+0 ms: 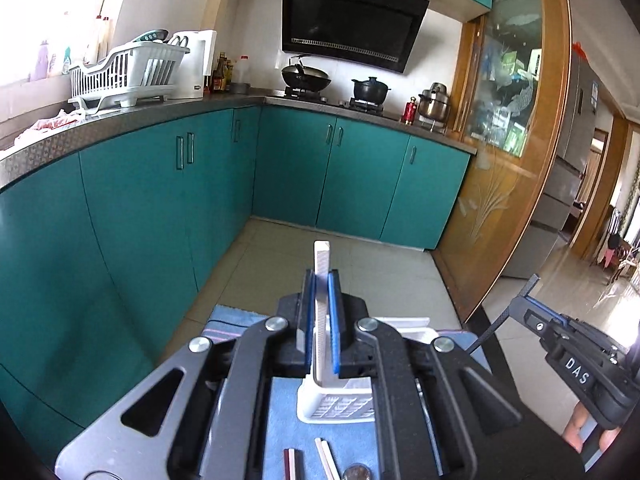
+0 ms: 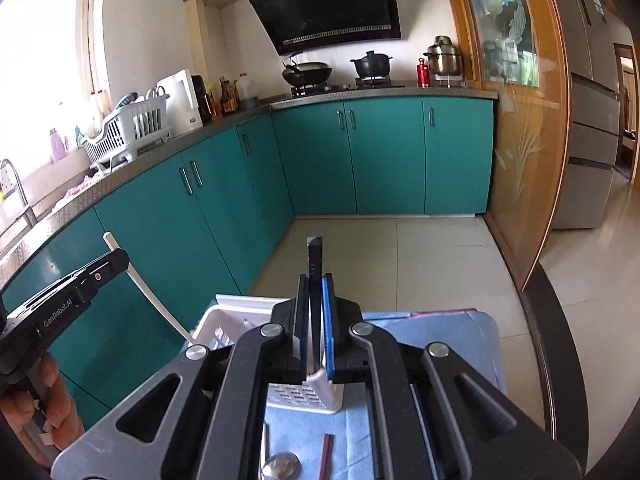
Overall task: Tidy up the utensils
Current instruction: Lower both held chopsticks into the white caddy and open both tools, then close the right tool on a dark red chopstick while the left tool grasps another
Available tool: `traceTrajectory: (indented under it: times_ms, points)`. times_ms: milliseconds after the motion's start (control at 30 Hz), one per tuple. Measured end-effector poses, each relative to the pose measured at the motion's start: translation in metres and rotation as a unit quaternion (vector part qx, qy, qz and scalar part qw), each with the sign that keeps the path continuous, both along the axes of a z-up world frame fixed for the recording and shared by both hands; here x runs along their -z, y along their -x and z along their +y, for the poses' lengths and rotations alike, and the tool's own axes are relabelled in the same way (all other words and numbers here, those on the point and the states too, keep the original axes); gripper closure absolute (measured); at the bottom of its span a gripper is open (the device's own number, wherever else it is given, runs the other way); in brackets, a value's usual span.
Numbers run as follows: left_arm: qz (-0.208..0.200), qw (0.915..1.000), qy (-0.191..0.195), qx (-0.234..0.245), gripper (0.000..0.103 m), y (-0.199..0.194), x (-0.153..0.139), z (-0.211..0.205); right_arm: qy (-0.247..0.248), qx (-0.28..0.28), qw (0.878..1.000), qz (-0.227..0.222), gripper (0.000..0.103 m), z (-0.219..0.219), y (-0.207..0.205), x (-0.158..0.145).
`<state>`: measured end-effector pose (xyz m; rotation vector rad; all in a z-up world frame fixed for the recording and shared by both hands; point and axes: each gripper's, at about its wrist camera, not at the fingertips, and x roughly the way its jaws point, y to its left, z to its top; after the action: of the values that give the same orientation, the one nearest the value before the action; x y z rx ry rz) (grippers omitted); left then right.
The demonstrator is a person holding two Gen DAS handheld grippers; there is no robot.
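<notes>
Item one: white chopstick [image 1: 322, 280], clamped between the fingers of my left gripper [image 1: 322, 292], long axis running forward and upward past the tips.

Item two: black chopstick [image 2: 315, 276], clamped likewise in my right gripper [image 2: 316, 296], same forward-upward lie.

Landmark: white slotted basket [image 2: 248, 312], standing on the blue cloth [image 2: 440, 332] over the surface. From both sets of fingers it lies below and just ahead; the right gripper sits a little right of the basket, the left roughly over it.

Loose beside the basket, nearer me: a red-brown stick [image 2: 326, 456], a coin [image 2: 282, 466].

Pose: both grippers pitched downward, side by side, near each other. Judged next: tip each stick upright into the basket.
</notes>
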<state>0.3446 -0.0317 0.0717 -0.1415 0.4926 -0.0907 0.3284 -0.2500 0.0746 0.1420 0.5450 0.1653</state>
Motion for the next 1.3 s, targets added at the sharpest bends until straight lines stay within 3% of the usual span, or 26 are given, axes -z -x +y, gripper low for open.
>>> traceTrajectory:
  times_ms: [100,167,400,467,567,667,767,1067,1300]
  points:
    - [0.001,1.0000,0.002,-0.005,0.091,0.010,0.003,0.001,-0.001,0.006,1.000,0.000,0.090,-0.007,0.012,0.002]
    - [-0.001,0.9999,0.010,-0.006,0.082,0.020,0.000,0.005,-0.007,0.007,1.000,-0.004,0.077,-0.015,0.025,0.001]
    - [-0.034,0.9990,-0.022,-0.018,0.062,0.091,-0.001,0.034,-0.019,0.018,0.999,-0.020,0.069,-0.048,0.106,0.006]
    - [0.000,0.9988,-0.045,-0.020,0.062,0.104,0.021,0.040,-0.003,0.031,1.000,-0.001,0.069,-0.050,0.122,0.031]
    - [0.083,0.9948,-0.060,-0.007,0.064,0.102,0.078,0.042,0.039,0.022,0.995,0.088,0.069,-0.033,0.112,0.093]
    - [0.189,0.9798,-0.063,0.009,0.075,0.088,0.146,0.032,0.033,-0.011,0.982,0.184,0.069,-0.009,0.093,0.158]
    - [0.244,0.9671,-0.071,0.012,0.076,0.085,0.186,0.025,0.042,-0.028,0.975,0.215,0.070,0.015,0.085,0.188]
    - [0.262,0.9630,-0.056,0.025,0.076,0.083,0.200,0.020,0.072,-0.030,0.963,0.257,0.071,0.037,0.074,0.222]
    - [0.277,0.9583,-0.060,0.039,0.076,0.063,0.209,0.010,0.102,-0.017,0.964,0.246,0.075,0.044,0.074,0.225]
